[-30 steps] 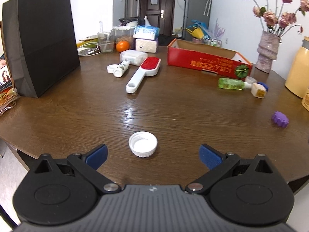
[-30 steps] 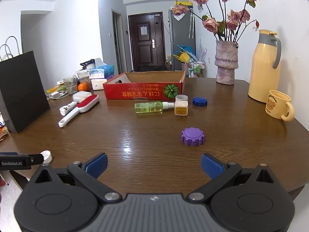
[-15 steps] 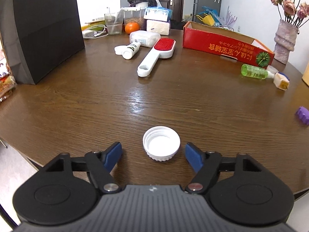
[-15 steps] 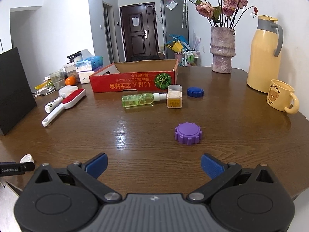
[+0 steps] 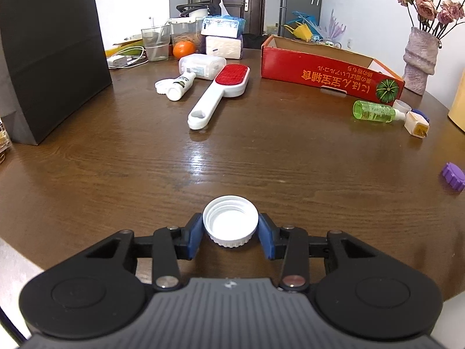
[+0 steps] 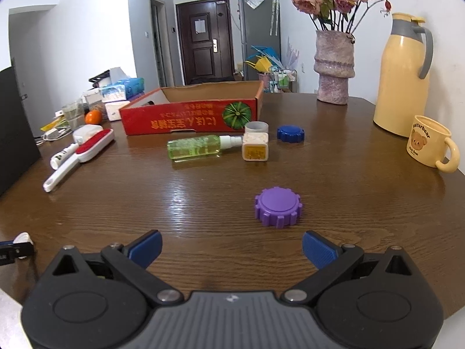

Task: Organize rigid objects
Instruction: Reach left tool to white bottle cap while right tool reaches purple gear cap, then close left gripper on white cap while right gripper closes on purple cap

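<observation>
My left gripper (image 5: 230, 234) is shut on a white screw cap (image 5: 230, 220), open side up, near the front edge of the brown wooden table (image 5: 261, 157). My right gripper (image 6: 232, 247) is open and empty, a little short of a purple ridged cap (image 6: 278, 207). The purple cap also shows at the right edge of the left wrist view (image 5: 453, 176). The white cap and the left gripper show at the far left of the right wrist view (image 6: 21, 240). A red cardboard box (image 6: 191, 116) with an open top stands at the back.
On the table lie a green spray bottle (image 6: 197, 147), a small white and yellow bottle (image 6: 255, 147), a blue cap (image 6: 290, 133), a red lint brush (image 5: 221, 93) and a white tube (image 5: 181, 85). A black bag (image 5: 49, 52) stands left. A vase (image 6: 334, 67), a yellow flask (image 6: 402, 75) and a mug (image 6: 430, 142) stand right.
My left gripper moved forward around the white cap and shut on it. My right gripper moved closer to the purple cap and stayed open.
</observation>
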`<state>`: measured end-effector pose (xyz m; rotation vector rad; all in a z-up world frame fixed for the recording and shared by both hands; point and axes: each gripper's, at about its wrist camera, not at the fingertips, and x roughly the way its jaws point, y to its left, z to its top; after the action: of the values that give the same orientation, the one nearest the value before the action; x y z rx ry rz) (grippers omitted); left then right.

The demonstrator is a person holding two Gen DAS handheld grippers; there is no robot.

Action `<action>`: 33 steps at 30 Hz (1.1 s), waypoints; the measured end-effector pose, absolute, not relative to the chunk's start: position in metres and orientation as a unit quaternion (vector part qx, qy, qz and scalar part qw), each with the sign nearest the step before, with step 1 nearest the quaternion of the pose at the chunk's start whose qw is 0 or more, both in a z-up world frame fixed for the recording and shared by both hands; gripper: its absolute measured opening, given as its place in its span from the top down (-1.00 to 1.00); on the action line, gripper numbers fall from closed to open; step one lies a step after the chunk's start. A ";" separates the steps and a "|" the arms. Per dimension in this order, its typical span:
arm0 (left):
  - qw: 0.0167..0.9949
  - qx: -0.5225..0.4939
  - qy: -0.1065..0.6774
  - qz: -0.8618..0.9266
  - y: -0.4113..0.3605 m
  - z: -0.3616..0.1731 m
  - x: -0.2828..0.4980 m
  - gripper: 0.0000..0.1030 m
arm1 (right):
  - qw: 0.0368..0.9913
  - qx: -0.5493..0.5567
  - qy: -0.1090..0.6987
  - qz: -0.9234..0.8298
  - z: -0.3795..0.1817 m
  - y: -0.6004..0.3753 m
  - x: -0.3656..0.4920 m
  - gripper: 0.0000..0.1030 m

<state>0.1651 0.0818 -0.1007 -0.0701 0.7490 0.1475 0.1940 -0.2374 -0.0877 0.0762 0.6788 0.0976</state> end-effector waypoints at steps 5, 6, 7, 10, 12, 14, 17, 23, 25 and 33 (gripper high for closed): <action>0.927 -0.038 0.365 0.074 0.086 -0.099 0.178 0.20 | 0.942 0.030 0.334 0.028 -0.097 -0.244 0.212 -0.88; 0.927 -0.039 0.365 0.076 0.087 -0.099 0.180 0.20 | 0.941 0.028 0.336 0.024 -0.100 -0.245 0.216 -0.78; 0.927 -0.039 0.365 0.078 0.089 -0.099 0.183 0.20 | 0.940 0.026 0.339 0.022 -0.102 -0.246 0.221 -0.72; 0.927 -0.043 0.364 0.085 0.095 -0.100 0.190 0.20 | 0.937 0.023 0.348 0.013 -0.111 -0.251 0.238 -0.58; 0.926 -0.046 0.364 0.090 0.100 -0.101 0.194 0.20 | 0.935 0.027 0.353 0.011 -0.116 -0.254 0.250 -0.49; 0.924 -0.048 0.366 0.095 0.105 -0.102 0.198 0.20 | 0.934 0.031 0.357 0.009 -0.121 -0.257 0.260 -0.39; 0.924 -0.052 0.365 0.099 0.113 -0.101 0.203 0.20 | 0.934 0.020 0.356 0.005 -0.124 -0.255 0.269 -0.35; 0.928 -0.058 0.355 0.102 0.123 -0.095 0.211 0.20 | 0.936 0.009 0.353 0.010 -0.123 -0.250 0.276 -0.03; 0.928 -0.059 0.353 0.101 0.125 -0.093 0.214 0.20 | 0.936 0.005 0.352 0.010 -0.122 -0.248 0.276 -0.03; 0.933 -0.058 0.341 0.104 0.131 -0.083 0.222 0.20 | 0.943 0.005 0.331 0.021 -0.110 -0.243 0.278 -0.03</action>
<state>0.2220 0.1309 -0.0826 -0.1186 0.6971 0.2132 0.2775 -0.2429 -0.1101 0.0098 0.6747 0.0420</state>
